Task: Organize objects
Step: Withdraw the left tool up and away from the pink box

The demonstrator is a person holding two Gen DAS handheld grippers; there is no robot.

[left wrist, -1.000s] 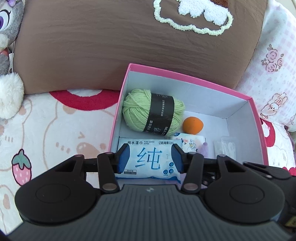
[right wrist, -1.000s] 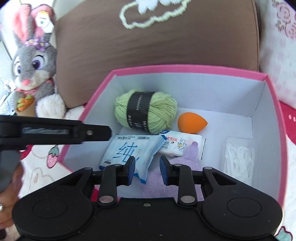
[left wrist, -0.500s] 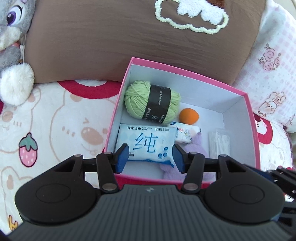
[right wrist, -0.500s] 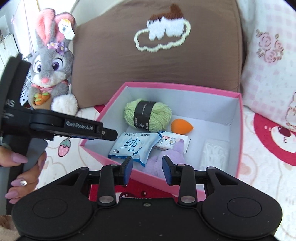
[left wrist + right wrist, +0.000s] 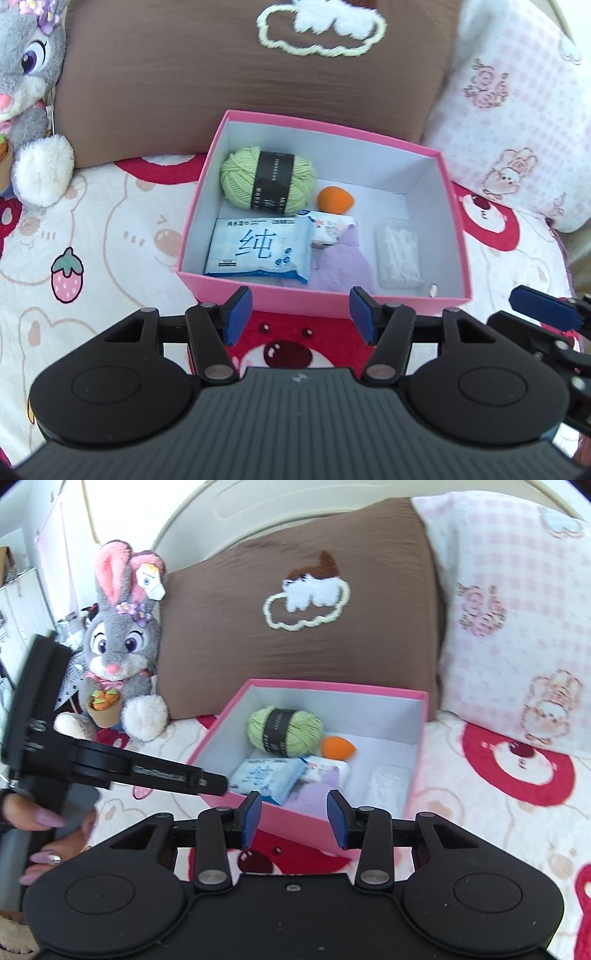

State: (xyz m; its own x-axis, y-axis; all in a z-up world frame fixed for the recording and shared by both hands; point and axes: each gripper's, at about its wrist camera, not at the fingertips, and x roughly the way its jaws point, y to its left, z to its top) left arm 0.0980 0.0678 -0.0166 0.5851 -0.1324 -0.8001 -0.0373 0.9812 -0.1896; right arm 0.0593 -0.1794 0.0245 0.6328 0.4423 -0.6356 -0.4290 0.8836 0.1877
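A pink box (image 5: 332, 301) (image 5: 288, 814) with white inside sits on the bed. It holds a green yarn ball (image 5: 267, 181) (image 5: 284, 731), an orange sponge (image 5: 334, 199) (image 5: 338, 746), a blue wet-wipes pack (image 5: 258, 251) (image 5: 264, 777), a small tissue pack (image 5: 328, 227), a purple cloth (image 5: 341, 267) (image 5: 314, 792) and a clear pack of cotton swabs (image 5: 399, 253) (image 5: 388, 786). My left gripper (image 5: 301, 319) hangs in front of the box's near wall, jaws opening, nothing between them. My right gripper (image 5: 294, 819) is likewise before the box, jaws opening and empty.
A brown cushion (image 5: 240, 74) (image 5: 295, 609) leans behind the box, a pink-checked pillow (image 5: 517, 110) (image 5: 517, 609) at the right, a grey plush rabbit (image 5: 26, 92) (image 5: 118, 646) at the left. A hand (image 5: 48, 834) holds the left gripper's handle at the right wrist view's left edge.
Both grippers have drawn back and up out of the box and their jaws have widened. The left one has let go of the wipes pack, which now lies in the box.
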